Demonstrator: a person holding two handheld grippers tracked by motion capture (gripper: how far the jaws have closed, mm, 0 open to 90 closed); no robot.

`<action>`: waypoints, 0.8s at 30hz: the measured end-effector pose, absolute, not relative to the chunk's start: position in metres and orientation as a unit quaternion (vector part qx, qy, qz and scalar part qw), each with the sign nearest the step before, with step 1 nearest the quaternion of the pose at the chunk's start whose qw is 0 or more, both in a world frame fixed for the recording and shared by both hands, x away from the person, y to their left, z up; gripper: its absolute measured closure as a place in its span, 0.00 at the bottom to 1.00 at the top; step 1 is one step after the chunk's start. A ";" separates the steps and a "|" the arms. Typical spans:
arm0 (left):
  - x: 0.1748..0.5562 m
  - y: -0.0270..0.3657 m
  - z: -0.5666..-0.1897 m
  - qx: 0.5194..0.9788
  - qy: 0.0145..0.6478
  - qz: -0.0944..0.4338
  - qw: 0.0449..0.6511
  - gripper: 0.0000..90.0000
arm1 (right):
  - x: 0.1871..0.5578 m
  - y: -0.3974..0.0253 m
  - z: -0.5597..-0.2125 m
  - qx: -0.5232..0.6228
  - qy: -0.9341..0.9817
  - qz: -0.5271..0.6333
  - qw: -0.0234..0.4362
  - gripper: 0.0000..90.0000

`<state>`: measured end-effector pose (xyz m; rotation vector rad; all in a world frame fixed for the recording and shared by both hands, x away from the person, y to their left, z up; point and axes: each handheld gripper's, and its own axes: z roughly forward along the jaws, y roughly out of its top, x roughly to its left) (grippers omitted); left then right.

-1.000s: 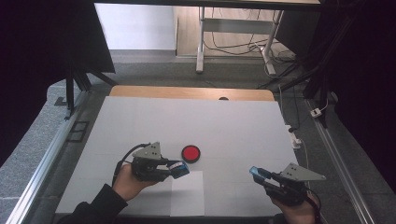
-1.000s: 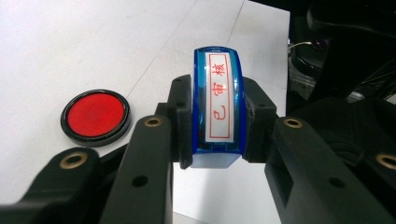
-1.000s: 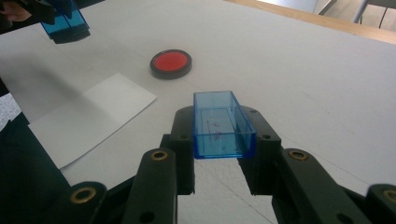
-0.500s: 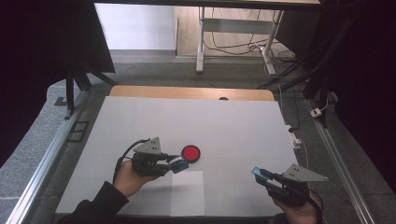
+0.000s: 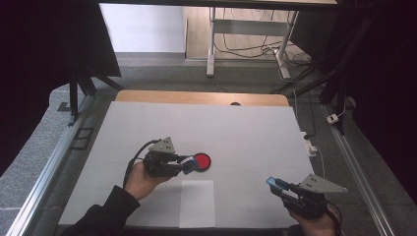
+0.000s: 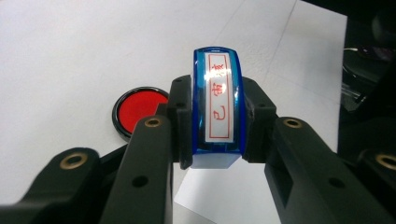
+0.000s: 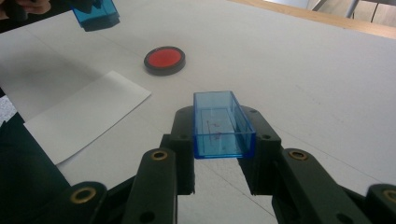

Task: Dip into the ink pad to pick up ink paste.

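The left claw (image 6: 215, 123) is clamped on a blue stamp (image 6: 217, 105), right beside the red ink pad (image 5: 201, 161) on the counter (image 5: 246, 132). The right claw (image 7: 219, 140) squeezes the stamp's clear blue cap (image 7: 222, 123), well apart. Inking looks next: press the stamp down onto the pad, then the white paper (image 5: 197, 202).

Left claw (image 6: 215, 119) hides near rim of red ink pad (image 6: 138, 111) from me in left gripper view. Stamp (image 6: 215, 112) underside out of sight; label characters too blurred for me to read. Paper sheet (image 6: 243, 193) cut off by bottom edge. Right claw (image 7: 223, 126) covers sides of blue cap (image 7: 222, 124). In high view, right hand (image 5: 317, 223) cut by bottom edge.
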<state>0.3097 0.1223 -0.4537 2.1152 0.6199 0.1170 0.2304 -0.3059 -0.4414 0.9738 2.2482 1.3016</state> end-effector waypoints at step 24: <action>0.355 0.097 -0.473 0.862 0.274 0.048 0.424 0.77 | 0.228 -0.308 -0.441 0.345 0.797 0.459 0.188 0.76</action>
